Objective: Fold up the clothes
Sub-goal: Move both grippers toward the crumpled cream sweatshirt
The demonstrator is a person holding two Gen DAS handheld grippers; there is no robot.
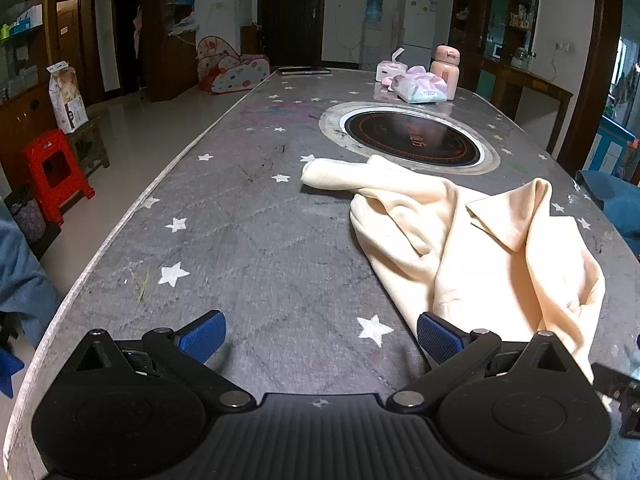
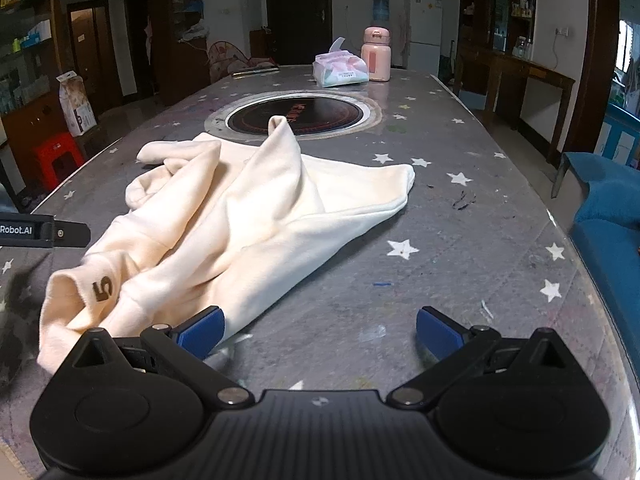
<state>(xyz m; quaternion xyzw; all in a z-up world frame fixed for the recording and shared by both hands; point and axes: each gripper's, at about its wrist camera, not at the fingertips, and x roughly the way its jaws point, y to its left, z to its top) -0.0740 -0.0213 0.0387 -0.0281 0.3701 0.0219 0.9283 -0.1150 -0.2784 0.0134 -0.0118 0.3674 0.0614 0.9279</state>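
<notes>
In the left wrist view, the left gripper (image 1: 322,338) stands with its jaws wide apart and holds nothing. It hovers over the grey table (image 1: 240,240) with star prints. The cream garment (image 1: 480,248) lies crumpled to its right, and one sleeve reaches toward the round cooktop (image 1: 412,138) set into the table. The right blue pad (image 1: 438,338) is just beside the cloth's near edge. No writing can be read here.

In the right wrist view, the right gripper (image 2: 320,334) also has its jaws spread wide and is empty. The garment (image 2: 248,216) is to its left, bunched with raised folds, and its near edge runs behind the left blue pad (image 2: 200,332). A dark "5" (image 2: 102,289) is printed on the cloth. On the other tool at the left edge the words "Robot.AI" (image 2: 16,229) are readable.

The risk, probably, is that a gripper pinches several layers of the bunched cloth at once, so the fold comes out crooked. A dragged sleeve could also slide onto the cooktop.
</notes>
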